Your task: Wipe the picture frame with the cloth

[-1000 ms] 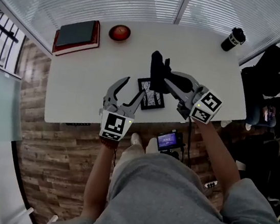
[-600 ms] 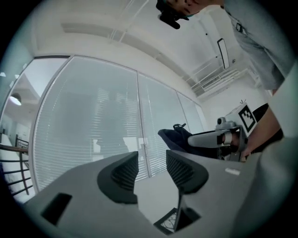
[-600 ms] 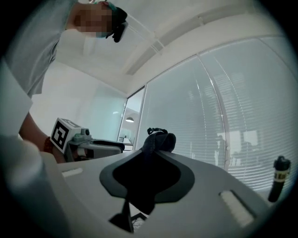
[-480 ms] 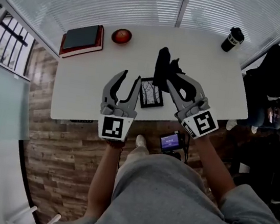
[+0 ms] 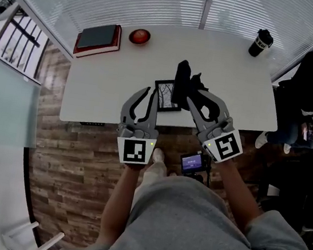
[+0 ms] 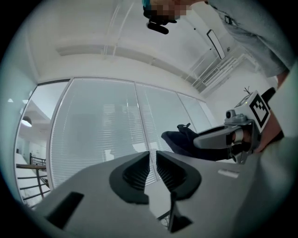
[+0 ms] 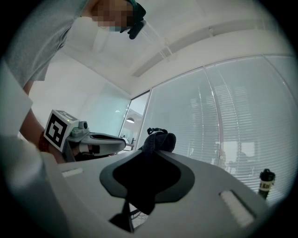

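Now gripping the dark cloth [image 5: 181,80] tight in the right gripper [image 5: 191,92], over the 2 o'clock corner of the picture frame [image 5: 165,97] flat on the table [image 5: 105,79], with the empty left gripper [image 5: 152,92], just squeezed to a thin gap, at its 8 o'clock.

- Black cloth [image 5: 181,78].
- Black-edged picture frame [image 5: 165,97], white picture with dark lines.
- White table [image 5: 100,90].
- At 10 o'clock: dark grey book [image 5: 98,38] with red edge; red bowl [image 5: 139,36].
- At 2 o'clock: black bottle [image 5: 261,43], white label.
- Grey left gripper [image 5: 153,93] and right gripper [image 5: 189,91], black-and-white square markers.
- Brown plank floor [image 5: 67,184].
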